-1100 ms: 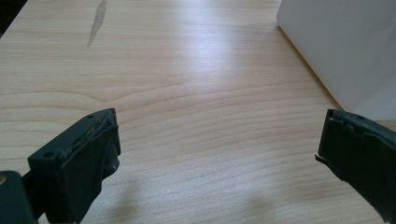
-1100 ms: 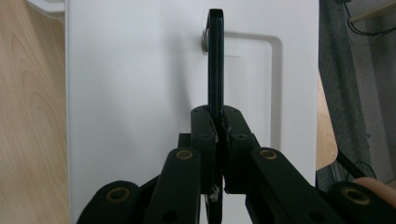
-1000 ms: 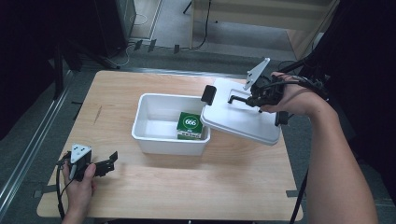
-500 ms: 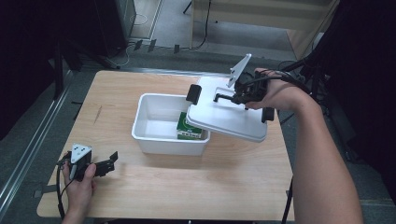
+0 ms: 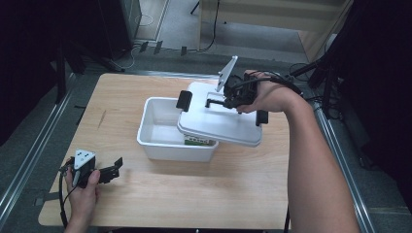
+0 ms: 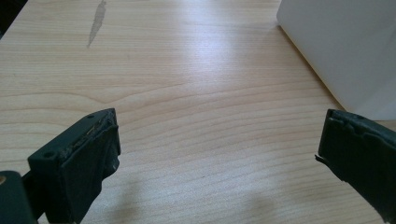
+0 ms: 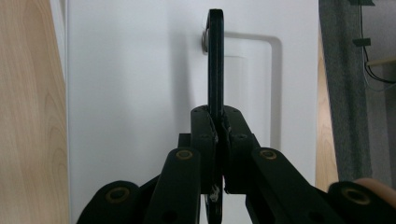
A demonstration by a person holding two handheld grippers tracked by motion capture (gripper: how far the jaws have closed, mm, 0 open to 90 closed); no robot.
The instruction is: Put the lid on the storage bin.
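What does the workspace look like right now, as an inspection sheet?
Surface: wooden table, grey streak near its left side.
Job's things: white lid held tilted over the white bin; green-labelled box inside.
Clutter: nothing seen.
Grippers: right gripper shut on the lid's black handle; left gripper open, low over the table.
Cables: one trails from each gripper.
Surroundings: grey floor, floor cables, wooden furniture behind.
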